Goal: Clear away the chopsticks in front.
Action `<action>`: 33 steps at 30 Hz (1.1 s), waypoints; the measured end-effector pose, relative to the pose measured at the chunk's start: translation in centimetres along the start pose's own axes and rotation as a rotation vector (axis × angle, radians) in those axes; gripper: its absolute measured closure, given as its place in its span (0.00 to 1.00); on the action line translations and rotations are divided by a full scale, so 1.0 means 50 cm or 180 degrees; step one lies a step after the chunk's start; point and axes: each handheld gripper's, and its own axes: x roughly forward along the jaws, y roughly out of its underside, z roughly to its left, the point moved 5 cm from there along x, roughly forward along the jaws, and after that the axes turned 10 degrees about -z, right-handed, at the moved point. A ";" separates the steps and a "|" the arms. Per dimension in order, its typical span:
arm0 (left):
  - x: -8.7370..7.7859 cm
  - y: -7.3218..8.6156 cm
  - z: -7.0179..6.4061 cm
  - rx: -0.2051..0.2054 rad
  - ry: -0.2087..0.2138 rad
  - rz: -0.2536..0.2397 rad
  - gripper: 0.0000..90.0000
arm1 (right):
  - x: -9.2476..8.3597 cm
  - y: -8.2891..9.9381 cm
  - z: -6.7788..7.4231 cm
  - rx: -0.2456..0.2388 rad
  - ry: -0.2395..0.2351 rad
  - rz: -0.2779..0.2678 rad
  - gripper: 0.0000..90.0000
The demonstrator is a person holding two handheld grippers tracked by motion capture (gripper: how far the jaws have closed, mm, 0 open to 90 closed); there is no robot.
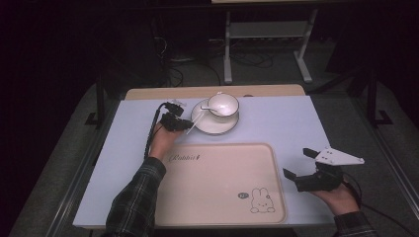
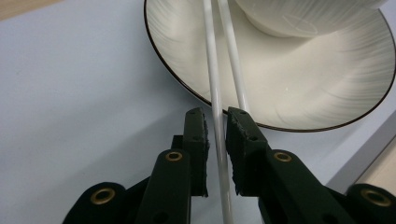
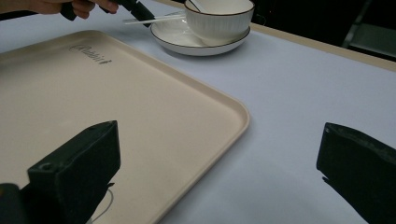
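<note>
- One pale blue table (image 1: 296,123) carries everything, with a wooden edge showing along its far side.
- Nearest you on it lies the cream tray (image 1: 217,182), bare inside apart from a printed word at its far left corner and a rabbit drawing at its near right corner.
- Just beyond the tray's far edge, apart from it, sits the white plate (image 1: 217,129) with a thin dark rim.
- On that plate stands the white bowl (image 1: 223,104), ribbed on the outside, with a white spoon (image 1: 207,108) resting in it, handle towards your left.
- Your right gripper (image 1: 300,165) hangs off the tray's right edge, over bare table, well apart from the plate; its jaws are spread wide with nothing between them, and the right gripper view shows one jaw over the tray corner and the other over the blue surface.
- Your left gripper (image 1: 185,124) is at the plate's left rim; in the left gripper view its jaws are nearly closed around one of the two white chopsticks (image 2: 215,93), though you cannot tell whether the pads actually press on it.
- The second chopstick (image 2: 232,60) ends at the tip of the right-hand jaw; both sticks run side by side across the plate towards the bowl.
</note>
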 end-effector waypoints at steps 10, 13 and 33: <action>0.002 0.001 -0.001 0.0001 -0.0014 0.0024 0.95 | 0.001 0.000 0.000 0.0004 0.0001 0.0008 0.00; 0.002 0.001 -0.001 0.0012 -0.0039 0.0032 0.95 | 0.001 0.000 0.000 0.0003 0.0002 0.0008 0.00; -0.108 0.014 0.029 -0.0129 -0.0112 -0.0233 0.96 | 0.001 0.000 0.000 0.0002 0.0014 0.0005 0.00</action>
